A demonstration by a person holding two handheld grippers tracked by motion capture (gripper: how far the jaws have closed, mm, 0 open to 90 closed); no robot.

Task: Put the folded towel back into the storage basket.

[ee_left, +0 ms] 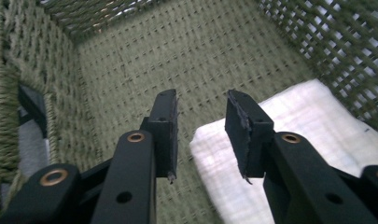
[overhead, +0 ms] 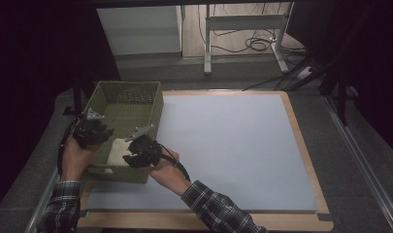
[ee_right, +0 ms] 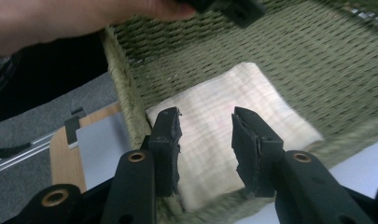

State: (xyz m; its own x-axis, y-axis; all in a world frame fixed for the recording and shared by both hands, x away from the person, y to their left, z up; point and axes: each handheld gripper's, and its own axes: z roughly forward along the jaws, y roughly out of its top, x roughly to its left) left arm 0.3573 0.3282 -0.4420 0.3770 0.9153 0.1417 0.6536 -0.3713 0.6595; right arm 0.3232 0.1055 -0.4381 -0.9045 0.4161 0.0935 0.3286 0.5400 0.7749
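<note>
We are counting 1 green woven basket (overhead: 138, 99), 1 folded white cloth (overhead: 115, 151) and 2 grippers on the table (overhead: 233, 141). The cloth is lying flat on the basket floor at the near end. The left gripper (ee_left: 200, 123) is hanging over the basket's left side with its jaws spread, the cloth (ee_left: 289, 121) just right of and below them. The right gripper (ee_right: 205, 140) is reaching over the near wall, jaws spread above the cloth (ee_right: 214, 107), pinching nothing. The right gripper view is giving us a hand (ee_right: 60, 21) beyond the basket's wall (ee_right: 126, 98); the high view is giving us both plaid sleeves (overhead: 218, 208).
</note>
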